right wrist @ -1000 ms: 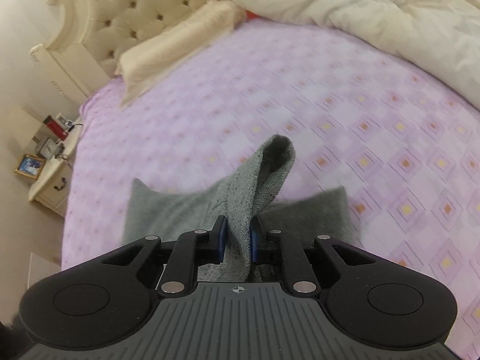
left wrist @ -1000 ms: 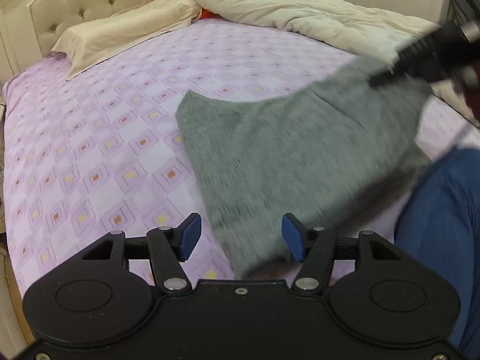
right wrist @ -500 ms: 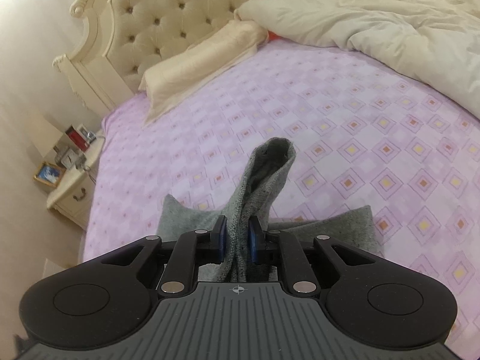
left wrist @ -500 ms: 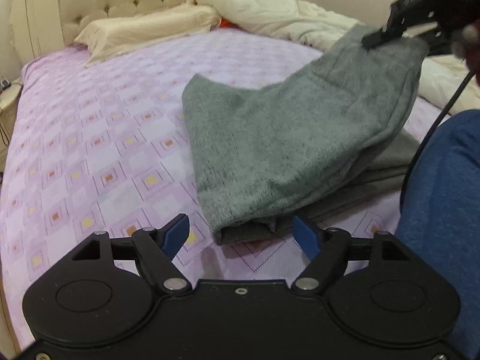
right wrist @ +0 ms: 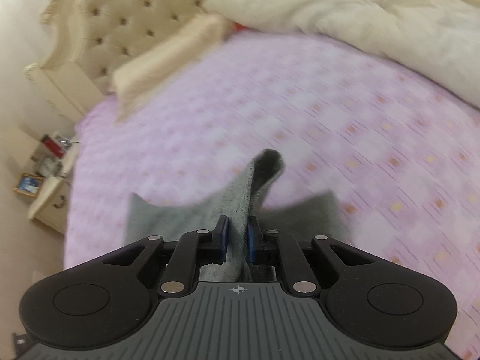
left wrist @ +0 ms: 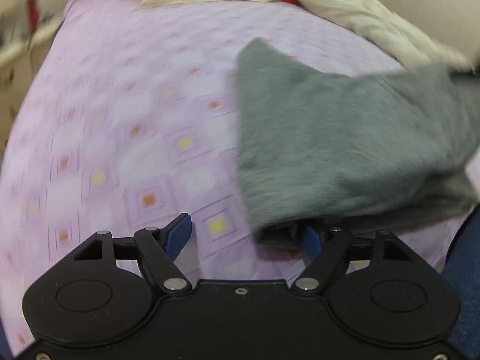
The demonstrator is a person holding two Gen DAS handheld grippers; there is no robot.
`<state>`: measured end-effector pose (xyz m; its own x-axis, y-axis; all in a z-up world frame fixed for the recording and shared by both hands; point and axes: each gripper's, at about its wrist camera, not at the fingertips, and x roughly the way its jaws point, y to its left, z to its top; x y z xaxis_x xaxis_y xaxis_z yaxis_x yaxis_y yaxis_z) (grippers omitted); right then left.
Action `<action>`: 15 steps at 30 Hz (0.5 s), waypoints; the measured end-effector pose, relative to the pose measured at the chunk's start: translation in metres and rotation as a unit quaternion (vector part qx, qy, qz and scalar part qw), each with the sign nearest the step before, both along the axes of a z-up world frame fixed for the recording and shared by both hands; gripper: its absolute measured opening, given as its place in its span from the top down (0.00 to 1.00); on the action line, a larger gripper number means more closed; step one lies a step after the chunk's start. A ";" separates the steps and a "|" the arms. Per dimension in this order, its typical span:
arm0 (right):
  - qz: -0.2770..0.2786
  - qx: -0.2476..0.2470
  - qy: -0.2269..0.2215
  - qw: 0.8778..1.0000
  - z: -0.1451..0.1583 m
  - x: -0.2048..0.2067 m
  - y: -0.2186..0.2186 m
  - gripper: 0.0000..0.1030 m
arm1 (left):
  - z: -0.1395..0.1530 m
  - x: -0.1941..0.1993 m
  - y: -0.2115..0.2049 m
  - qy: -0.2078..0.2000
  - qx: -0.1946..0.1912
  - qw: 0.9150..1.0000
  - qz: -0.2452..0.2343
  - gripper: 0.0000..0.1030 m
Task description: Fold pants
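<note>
The grey knitted pants [left wrist: 345,150] lie partly folded on the bed's lilac diamond-patterned sheet [left wrist: 126,126]. The right gripper [right wrist: 237,235] clenches 1 raised fold of them. The left gripper [left wrist: 249,237] has just been opening, its fingers spread wide, the near corner at its right finger [left wrist: 312,237], ungrasped.

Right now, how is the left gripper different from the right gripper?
1. The left gripper is wide open; the right gripper is pinched nearly shut.
2. The left gripper has just been opening and grips nothing, though one blue pad sits under the pants' edge; the right gripper squeezes a raised fold of the pants.

Both have blue pads and point down at the purple bed.
</note>
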<state>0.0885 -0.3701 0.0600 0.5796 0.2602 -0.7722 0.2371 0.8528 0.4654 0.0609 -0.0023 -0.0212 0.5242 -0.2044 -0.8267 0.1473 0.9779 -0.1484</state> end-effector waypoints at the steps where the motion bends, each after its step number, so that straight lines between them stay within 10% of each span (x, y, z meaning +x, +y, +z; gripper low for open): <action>1: -0.002 -0.004 0.015 1.000 -0.008 -0.002 -0.003 0.88 | 0.001 -0.003 0.004 -0.003 0.003 1.000 0.002 0.23; 8: -0.009 -0.048 0.054 0.997 -0.031 -0.024 -0.014 0.87 | 0.009 -0.019 0.019 0.000 0.038 0.999 -0.008 0.27; 15: 0.007 -0.129 -0.057 0.990 0.008 -0.029 0.002 0.85 | 0.057 -0.012 0.021 -0.076 0.052 0.995 -0.027 0.30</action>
<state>0.0600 -0.3682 0.0680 0.6647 0.0717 -0.7436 0.1824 0.9497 0.2547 0.0487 0.0185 0.0358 0.6359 -0.1533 -0.7564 0.2130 0.9769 -0.0190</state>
